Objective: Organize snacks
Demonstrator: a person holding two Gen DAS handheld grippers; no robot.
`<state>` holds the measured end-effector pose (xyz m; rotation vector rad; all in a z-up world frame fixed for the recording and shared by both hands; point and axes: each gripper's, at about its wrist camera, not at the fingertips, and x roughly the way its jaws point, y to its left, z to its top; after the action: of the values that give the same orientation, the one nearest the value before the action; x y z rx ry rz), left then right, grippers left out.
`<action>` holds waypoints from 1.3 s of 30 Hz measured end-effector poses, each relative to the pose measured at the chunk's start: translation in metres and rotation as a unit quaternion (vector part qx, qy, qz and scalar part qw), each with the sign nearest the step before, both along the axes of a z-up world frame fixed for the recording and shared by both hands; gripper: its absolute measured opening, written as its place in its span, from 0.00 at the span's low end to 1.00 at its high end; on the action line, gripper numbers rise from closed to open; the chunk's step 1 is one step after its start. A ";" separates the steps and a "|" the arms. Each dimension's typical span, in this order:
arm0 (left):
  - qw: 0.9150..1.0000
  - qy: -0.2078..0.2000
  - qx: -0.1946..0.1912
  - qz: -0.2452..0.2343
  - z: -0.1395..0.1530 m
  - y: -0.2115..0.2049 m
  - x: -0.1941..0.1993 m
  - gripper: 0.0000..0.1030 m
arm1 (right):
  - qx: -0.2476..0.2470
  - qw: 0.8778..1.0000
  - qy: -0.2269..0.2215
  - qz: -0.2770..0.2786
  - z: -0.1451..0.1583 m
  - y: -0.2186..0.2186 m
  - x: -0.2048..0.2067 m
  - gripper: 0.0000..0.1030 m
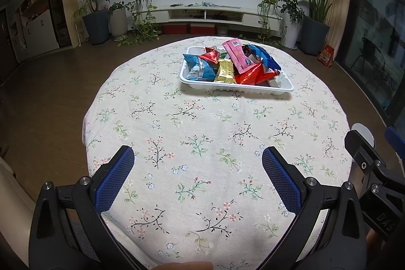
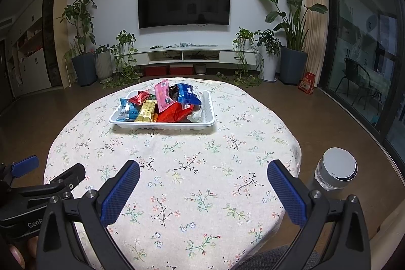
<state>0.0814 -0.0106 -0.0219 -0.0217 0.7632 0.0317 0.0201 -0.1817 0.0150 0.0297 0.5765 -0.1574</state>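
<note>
Left gripper [image 1: 198, 163]: nearest the lens, low over the near tabletop, jaws wide, nothing between them.
Right gripper [image 2: 203, 175]: level with it on the right, jaws just as wide and empty.
Tabletop [image 1: 192, 143]: round, under a floral cloth, bare between the grippers and the tray.
Tray [image 2: 162, 127]: white, on the far half of the tabletop, well apart from both grippers.
Snacks [image 1: 233, 65]: all piled in the tray, packets overlapping and some propped on end; none on the cloth.
Stage: the pile fits either snacks gathered into the tray or snacks waiting to be sorted; I cannot tell which.
Doing it well: any grasp here should take one packet by a free edge, so foil does not slip and neighbours stay put.
Bottle [image 2: 335, 172]: beside the tabletop's right edge; keep the right gripper clear of it.
</note>
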 end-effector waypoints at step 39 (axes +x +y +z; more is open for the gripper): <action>1.000 0.004 0.000 -0.002 -0.003 -0.001 0.000 1.00 | 0.001 1.000 0.004 0.000 0.000 0.000 -0.002 1.00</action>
<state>0.0812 -0.0112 -0.0250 -0.0204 0.7704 0.0279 0.0179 -0.1820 0.0151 0.0316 0.5836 -0.1574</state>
